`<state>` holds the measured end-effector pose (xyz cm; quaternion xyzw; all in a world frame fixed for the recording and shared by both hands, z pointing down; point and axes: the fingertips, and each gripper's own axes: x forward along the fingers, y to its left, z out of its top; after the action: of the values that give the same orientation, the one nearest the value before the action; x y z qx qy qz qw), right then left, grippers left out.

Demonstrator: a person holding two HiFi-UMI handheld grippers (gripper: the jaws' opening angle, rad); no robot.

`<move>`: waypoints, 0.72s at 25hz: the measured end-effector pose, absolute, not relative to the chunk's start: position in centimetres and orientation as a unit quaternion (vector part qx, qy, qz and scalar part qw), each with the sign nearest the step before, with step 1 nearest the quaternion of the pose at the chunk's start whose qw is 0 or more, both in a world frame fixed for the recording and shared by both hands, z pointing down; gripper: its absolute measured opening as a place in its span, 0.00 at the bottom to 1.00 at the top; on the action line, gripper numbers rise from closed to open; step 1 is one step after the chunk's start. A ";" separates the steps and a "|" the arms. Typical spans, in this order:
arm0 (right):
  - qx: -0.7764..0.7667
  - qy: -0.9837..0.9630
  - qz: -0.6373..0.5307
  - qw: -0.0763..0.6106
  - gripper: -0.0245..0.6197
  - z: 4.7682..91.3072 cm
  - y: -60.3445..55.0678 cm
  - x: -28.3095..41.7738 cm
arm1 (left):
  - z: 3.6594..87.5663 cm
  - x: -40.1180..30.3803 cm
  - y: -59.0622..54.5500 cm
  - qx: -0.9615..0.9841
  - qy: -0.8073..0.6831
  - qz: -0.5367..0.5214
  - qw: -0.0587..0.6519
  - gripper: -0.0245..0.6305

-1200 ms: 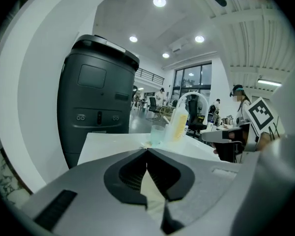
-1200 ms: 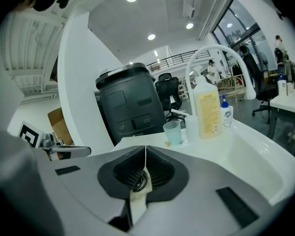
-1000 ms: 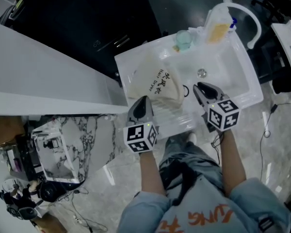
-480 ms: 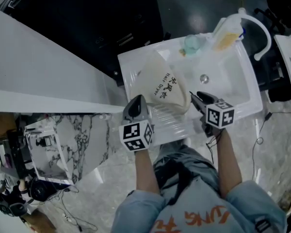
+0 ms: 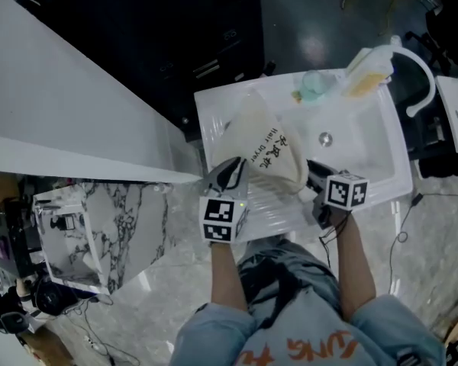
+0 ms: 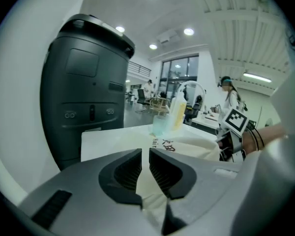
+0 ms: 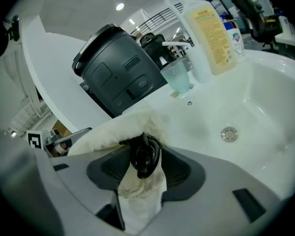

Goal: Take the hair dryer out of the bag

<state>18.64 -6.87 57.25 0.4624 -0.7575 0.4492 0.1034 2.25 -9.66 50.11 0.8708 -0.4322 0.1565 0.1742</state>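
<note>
Both grippers are lowering onto the bag [image 5: 261,145], jaws opening — left gripper [image 6: 145,157] barely, around cloth; right gripper [image 7: 143,167] wide, around a black cord [image 7: 145,155]. Hair dryer is seemingly staying inside.

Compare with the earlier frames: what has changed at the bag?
The right gripper came down to the mouth of the bag and its jaws have just been opening; a black cord coil and bag cloth sit between them, ungripped. The left gripper has just been opening its jaws slightly, cloth between them. The bag, bottle and cup stayed put.
</note>
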 end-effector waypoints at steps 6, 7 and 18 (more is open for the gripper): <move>0.446 -0.744 0.490 0.082 0.45 58.5 -7.5 16.8 | 50.4 1.9 -10.8 0.874 -0.432 0.146 0.171 0.11; 0.444 -0.741 0.498 0.075 0.45 58.5 -7.7 16.6 | 50.5 1.3 -11.1 0.869 -0.441 0.143 0.175 0.11; 0.442 -0.709 0.547 0.058 0.33 59.3 -8.9 16.3 | 52.8 -7.4 -13.9 0.818 -0.515 0.167 0.193 0.13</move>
<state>16.30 -8.88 59.34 0.4421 -0.7086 0.5469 0.0578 -7.36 -13.93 52.82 0.8185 -0.5150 0.1668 0.1925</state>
